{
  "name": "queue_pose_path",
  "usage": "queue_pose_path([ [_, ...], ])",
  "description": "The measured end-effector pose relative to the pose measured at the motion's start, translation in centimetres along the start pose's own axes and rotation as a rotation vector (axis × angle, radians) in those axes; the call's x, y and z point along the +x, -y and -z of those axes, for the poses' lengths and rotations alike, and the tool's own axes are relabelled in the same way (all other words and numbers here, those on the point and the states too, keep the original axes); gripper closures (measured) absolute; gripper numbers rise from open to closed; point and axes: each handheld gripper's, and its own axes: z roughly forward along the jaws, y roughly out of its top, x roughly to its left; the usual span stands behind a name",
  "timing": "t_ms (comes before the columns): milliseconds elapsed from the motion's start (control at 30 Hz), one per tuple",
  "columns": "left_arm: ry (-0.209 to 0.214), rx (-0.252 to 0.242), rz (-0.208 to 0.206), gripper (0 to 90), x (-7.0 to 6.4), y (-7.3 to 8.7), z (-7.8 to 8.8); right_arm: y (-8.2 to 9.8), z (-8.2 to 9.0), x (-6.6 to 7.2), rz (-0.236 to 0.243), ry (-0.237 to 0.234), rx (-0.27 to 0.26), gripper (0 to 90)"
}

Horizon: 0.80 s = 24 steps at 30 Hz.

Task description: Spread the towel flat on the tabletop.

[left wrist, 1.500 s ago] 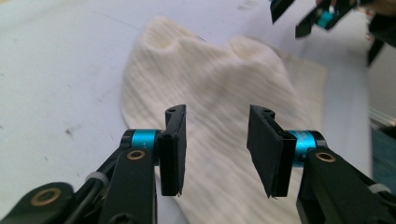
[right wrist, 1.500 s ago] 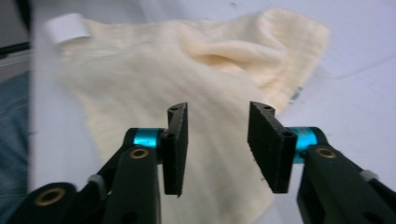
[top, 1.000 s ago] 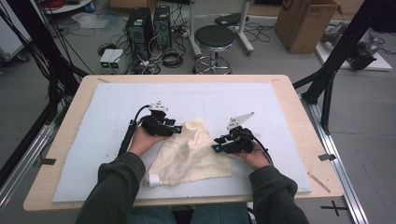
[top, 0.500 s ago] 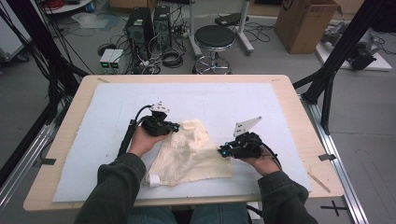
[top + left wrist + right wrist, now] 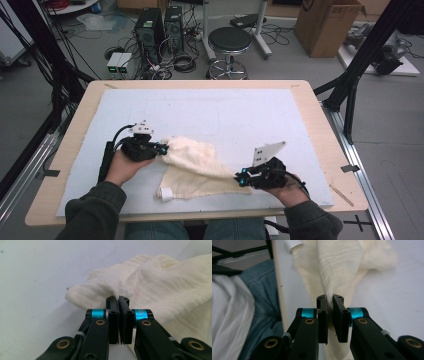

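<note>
Left gripper view has the left gripper (image 5: 119,300) with its two black jaws pressed together on a pinch of the cream cloth (image 5: 160,285), a small peak of fabric rising between the tips; they have just been closing on it. In the right gripper view the right gripper (image 5: 330,299) clamps a drawn-out band of the same cloth, which runs down between its jaws; these too have just been closing.

From the high view, the left gripper (image 5: 159,148) holds the cloth's left edge and the right gripper (image 5: 243,177) its lower right corner, so the cloth (image 5: 192,167) stretches in a ridge between them while the rest lies rumpled on the white mat (image 5: 225,115), toward the person's side. A small white label (image 5: 166,193) shows at the cloth's near edge. The mat covers most of the wooden table (image 5: 322,130), leaving a pale wood border all round.

Beyond the table's far edge stands a black round stool (image 5: 230,40) on a grey floor, with two dark computer towers (image 5: 159,25) and tangled cables to its left and a cardboard box (image 5: 327,25) to the right. Black frame struts (image 5: 357,70) rise at both sides.
</note>
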Motion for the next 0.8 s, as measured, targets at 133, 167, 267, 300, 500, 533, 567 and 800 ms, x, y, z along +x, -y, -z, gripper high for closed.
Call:
queue_pose_path([
  [133, -0.001, 0.021, 0.003, 86.3, -0.4, 1.9, -0.1, 0.3, -1.5, 0.8, 0.009, -0.043, 0.023, 74.3],
  [167, 0.001, 0.026, 0.0, 86.0, -0.3, 2.3, -0.2, 0.1, -1.6, 0.8, 0.005, -0.045, 0.022, 70.8],
  [267, -0.016, 0.043, 0.006, 86.0, -0.1, 3.1, -0.5, -0.9, -1.1, 0.4, -0.006, -0.052, -0.04, 63.1],
  [300, -0.02, 0.048, 0.001, 86.0, -0.1, 3.2, -0.5, -1.5, -0.8, 0.2, -0.013, -0.058, -0.067, 62.3],
  [500, -0.06, 0.06, -0.032, 86.1, 0.0, 3.5, -0.1, -4.0, -0.9, -2.2, -0.025, -0.04, -0.134, 60.9],
  [533, -0.065, 0.064, -0.03, 86.1, 0.1, 3.6, 0.0, -4.2, -1.1, -2.7, -0.042, -0.031, -0.138, 61.1],
  [567, -0.073, 0.064, -0.029, 86.1, 0.2, 3.7, 0.2, -4.5, -1.5, -3.2, -0.049, -0.019, -0.133, 61.2],
  [800, -0.101, 0.063, -0.019, 86.3, 0.8, 4.5, 1.3, -4.9, -6.4, -5.0, -0.103, 0.042, 0.0, 59.6],
])
